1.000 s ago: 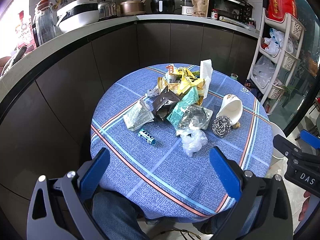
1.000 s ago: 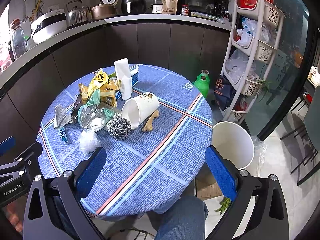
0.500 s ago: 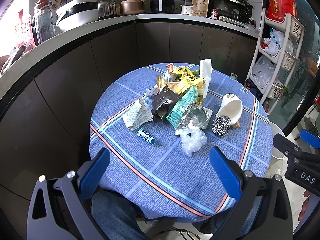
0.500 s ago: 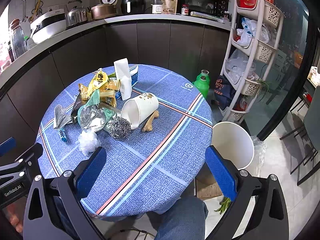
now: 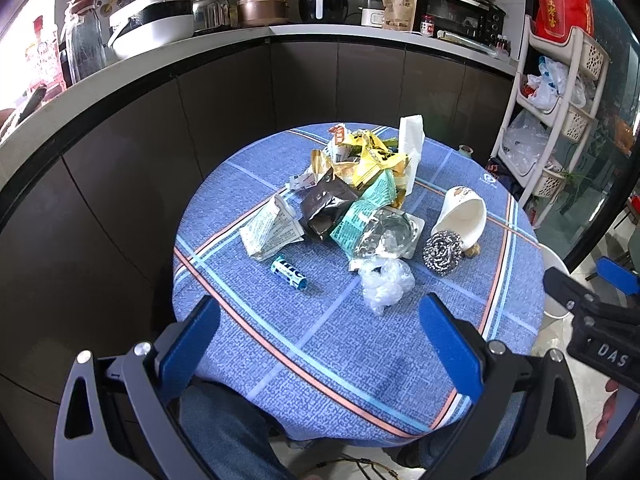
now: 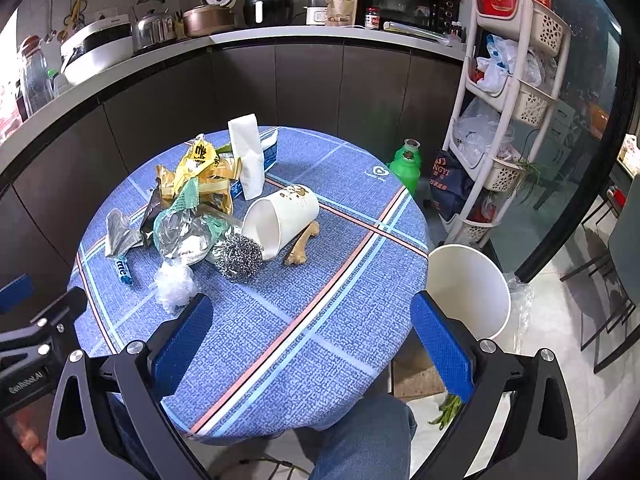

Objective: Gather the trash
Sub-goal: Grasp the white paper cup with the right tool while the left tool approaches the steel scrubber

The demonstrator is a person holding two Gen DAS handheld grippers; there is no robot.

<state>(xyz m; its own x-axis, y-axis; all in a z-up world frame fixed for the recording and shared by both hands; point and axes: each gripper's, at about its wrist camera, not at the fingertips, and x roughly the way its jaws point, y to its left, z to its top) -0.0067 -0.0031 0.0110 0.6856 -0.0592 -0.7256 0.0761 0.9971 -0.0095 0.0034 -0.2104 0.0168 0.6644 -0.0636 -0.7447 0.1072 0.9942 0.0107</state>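
Our left gripper (image 5: 316, 328) hangs wide open, nothing in it. The "mentos"-looking roll (image 5: 289, 273) lies at 9 o'clock of the trash pile (image 5: 360, 200); right gripper (image 6: 308, 328), marked "DAS", gapes empty too.

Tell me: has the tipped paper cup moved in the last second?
No. The paper cup lies mouth beside the steel scrubber, bone alongside, exactly as before.

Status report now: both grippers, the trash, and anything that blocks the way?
Left gripper open, empty. Right gripper open, empty. Trash pile untouched on table; white bin beside it on the floor. Nothing in the way.
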